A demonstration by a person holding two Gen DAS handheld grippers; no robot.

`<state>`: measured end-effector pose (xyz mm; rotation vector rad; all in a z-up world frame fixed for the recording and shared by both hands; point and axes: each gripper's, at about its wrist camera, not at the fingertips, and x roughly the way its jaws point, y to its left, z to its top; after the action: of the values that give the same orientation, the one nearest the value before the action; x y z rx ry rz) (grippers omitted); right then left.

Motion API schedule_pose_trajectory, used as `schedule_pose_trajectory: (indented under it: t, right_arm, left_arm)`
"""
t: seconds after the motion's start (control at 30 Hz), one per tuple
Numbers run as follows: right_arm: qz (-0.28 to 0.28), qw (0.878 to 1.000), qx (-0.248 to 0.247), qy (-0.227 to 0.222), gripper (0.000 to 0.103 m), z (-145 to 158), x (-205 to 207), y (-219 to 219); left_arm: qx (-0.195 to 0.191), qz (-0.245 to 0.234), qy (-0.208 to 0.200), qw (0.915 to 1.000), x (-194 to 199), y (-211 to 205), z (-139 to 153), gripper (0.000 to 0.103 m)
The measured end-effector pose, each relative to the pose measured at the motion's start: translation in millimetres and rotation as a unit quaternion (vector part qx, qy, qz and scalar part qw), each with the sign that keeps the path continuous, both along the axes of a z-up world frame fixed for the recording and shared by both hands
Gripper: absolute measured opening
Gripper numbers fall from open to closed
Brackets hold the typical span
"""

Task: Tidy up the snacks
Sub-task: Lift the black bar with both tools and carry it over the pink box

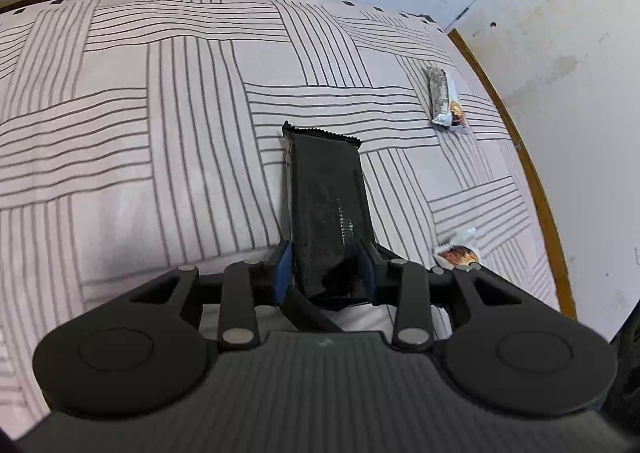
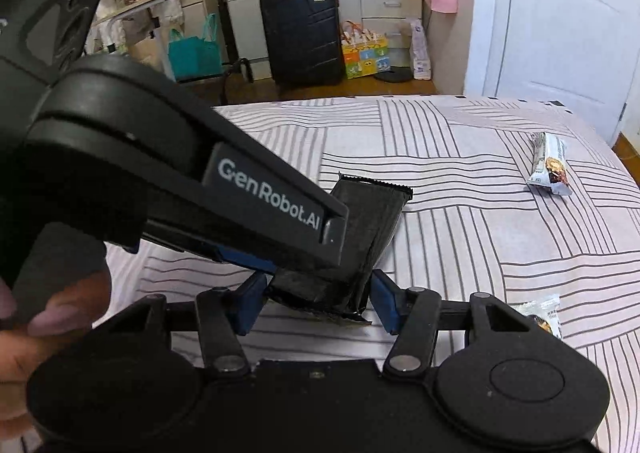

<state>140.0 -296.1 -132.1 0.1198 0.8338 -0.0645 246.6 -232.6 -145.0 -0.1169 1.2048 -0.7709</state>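
A black snack bar wrapper (image 1: 326, 209) is held by my left gripper (image 1: 326, 273), shut on its near end, above the striped bedsheet (image 1: 120, 133). In the right wrist view the same black bar (image 2: 364, 229) lies between the blue pads of my right gripper (image 2: 316, 305), which stands open around the bar's lower end, a gap showing on the right side. The left gripper (image 2: 280, 221) crosses this view from the left, clamped on the bar. A white snack bar (image 1: 444, 97) lies far right on the bed; it also shows in the right wrist view (image 2: 550, 165).
A second small snack (image 1: 458, 253) lies on the sheet near the right finger; it also shows in the right wrist view (image 2: 540, 313). The bed's wooden edge (image 1: 532, 173) and a white wall are at right. A dark suitcase (image 2: 302, 33) and bags stand beyond the bed.
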Motion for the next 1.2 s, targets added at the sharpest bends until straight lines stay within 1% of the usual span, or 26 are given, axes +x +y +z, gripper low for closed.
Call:
schedule_pose_trajectory:
  t: [0.13,0.3,0.5,0.6,0.77,0.93,1.1,1.2]
  right_arm:
    - [0.012,1.0,-0.004,-0.003,0.062,18,-7,11]
    - [0.025,1.0,0.01,-0.005,0.062,37,-24,30]
    - [0.04,0.999,0.016,-0.009,0.061,58,-40,53]
    - [0.049,0.999,0.009,-0.015,0.061,68,-49,69]
    - [0.076,0.997,-0.007,-0.033,0.061,84,-65,97]
    - [0.108,0.993,-0.025,-0.05,0.061,100,-73,125]
    - [0.139,0.988,-0.026,-0.06,0.061,110,-71,152]
    - [0.156,0.985,-0.042,-0.066,0.061,111,-69,170]
  left_arm:
    - [-0.003,0.002,-0.009,1.0,-14,17,18,0.034]
    - [0.01,0.008,-0.023,0.9997,-35,40,41,0.033]
    - [0.005,0.016,-0.037,0.9992,-60,77,67,0.034]
    - [-0.001,0.024,-0.048,0.9985,-74,96,79,0.034]
    - [-0.015,0.051,-0.069,0.9962,-99,134,97,0.034]
    - [-0.027,0.074,-0.085,0.9933,-113,168,112,0.034]
    - [-0.039,0.108,-0.093,0.989,-122,206,118,0.034]
    - [-0.043,0.122,-0.098,0.9867,-121,225,119,0.034]
